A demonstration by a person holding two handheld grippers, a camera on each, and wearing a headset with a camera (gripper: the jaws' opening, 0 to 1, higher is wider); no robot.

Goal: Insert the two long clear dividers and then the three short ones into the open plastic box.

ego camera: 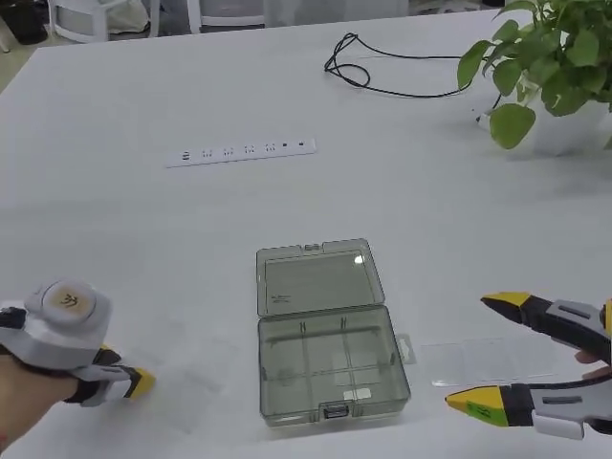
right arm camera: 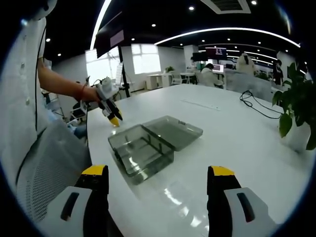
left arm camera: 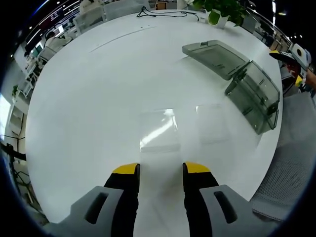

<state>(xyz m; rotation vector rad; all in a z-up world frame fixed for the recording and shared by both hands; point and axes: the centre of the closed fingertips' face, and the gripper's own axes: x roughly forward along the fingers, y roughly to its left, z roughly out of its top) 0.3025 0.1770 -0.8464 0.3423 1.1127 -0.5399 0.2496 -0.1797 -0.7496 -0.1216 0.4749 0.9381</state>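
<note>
- The white table (ego camera: 143, 86) carries a power strip (ego camera: 239, 150), a looped black cable (ego camera: 382, 72) and a potted plant (ego camera: 545, 57) (leafy, at the far right corner).
- White chairs (ego camera: 96, 19) stand beyond it.
- Curved ceiling light strips (right arm camera: 232, 30) and bright windows (right arm camera: 143, 57) light the open office.

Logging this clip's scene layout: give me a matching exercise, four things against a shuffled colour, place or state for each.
Things:
1 box
2 plant
3 power strip
4 right gripper

Descriptions:
A jaws wide apart, empty
B lid open
C green, far right
D white, beyond the box

Pairs: 1-B; 2-C; 3-D; 4-A
</note>
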